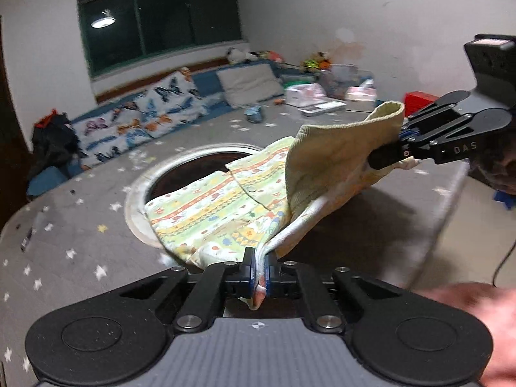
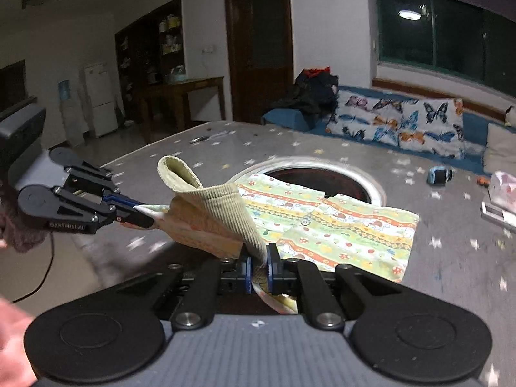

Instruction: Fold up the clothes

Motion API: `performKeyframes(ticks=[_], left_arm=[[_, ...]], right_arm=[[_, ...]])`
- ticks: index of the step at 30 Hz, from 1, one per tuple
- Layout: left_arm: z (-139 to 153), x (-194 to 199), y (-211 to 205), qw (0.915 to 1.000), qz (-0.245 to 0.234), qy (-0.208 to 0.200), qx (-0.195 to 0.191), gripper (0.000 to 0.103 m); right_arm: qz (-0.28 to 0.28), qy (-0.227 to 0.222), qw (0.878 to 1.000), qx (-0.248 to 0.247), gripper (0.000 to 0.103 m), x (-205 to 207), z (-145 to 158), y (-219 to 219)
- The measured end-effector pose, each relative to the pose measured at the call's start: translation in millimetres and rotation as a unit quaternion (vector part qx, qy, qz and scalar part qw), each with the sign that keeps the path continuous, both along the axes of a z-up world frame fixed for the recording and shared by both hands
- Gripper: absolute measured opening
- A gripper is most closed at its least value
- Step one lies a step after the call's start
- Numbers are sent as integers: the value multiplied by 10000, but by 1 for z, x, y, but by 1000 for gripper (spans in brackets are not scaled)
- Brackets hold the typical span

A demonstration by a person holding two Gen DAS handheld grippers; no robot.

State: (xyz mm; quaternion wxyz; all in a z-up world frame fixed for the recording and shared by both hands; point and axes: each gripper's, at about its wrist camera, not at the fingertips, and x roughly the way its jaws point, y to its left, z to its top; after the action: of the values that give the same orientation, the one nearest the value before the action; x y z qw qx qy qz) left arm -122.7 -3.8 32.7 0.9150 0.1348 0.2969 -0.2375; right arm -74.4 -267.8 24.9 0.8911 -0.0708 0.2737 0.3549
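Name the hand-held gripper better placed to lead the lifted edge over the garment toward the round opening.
Probably left. The left hand-held gripper clamps the garment's near corner, cloth lying straight ahead; the right hand-held gripper holds the ribbed band, folded sideways.

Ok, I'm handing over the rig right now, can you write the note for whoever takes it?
Left tongs: shut on the near edge of the patterned garment.
Right tongs: shut on the same edge further along, next to the ribbed yellow cuff.
Garment: near edge lifted off the grey starred table, far part lying flat, partly over the round opening in the tabletop.
Done: both grips taken, edge raised.
Left: probably carry the lifted edge over the flat part to make the fold, release, then smooth and finish folding.
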Motion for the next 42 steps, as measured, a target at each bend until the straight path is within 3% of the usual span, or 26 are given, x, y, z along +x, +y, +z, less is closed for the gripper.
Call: performKeyframes(ticks=[4, 9, 19, 28, 34, 37, 39, 42], left_arm=[[13, -22, -1, 9997, -183, 177, -51, 6], [18, 0, 0, 9994, -112, 312, -105, 6], [16, 106, 14, 9959, 342, 714, -429, 6], [-35, 192, 33, 9798, 990, 1621, -619, 6], [-51, 209, 50, 9646, 1281, 2076, -1000, 7], [-46, 210, 53, 9658, 1275, 2050, -945, 10], [-44, 213, 54, 9659, 1310, 2033, -929, 11], [-43, 217, 58, 9649, 1465, 2003, -864, 14]], right_arm=[[227, 68, 9996, -119, 8, -29, 12, -7], [262, 86, 9995, -184, 8, -14, 20, -6], [77, 91, 9993, -365, 8, 90, 20, 15], [-295, 570, 9967, -488, 8, 180, -33, 44], [-643, 540, 9958, -353, 24, 194, -61, 45], [-847, 492, 9949, -246, 25, 192, -57, 29], [-944, 480, 9941, -217, 37, 184, -55, 18], [-1097, 399, 9926, -343, 39, 161, -52, -3]])
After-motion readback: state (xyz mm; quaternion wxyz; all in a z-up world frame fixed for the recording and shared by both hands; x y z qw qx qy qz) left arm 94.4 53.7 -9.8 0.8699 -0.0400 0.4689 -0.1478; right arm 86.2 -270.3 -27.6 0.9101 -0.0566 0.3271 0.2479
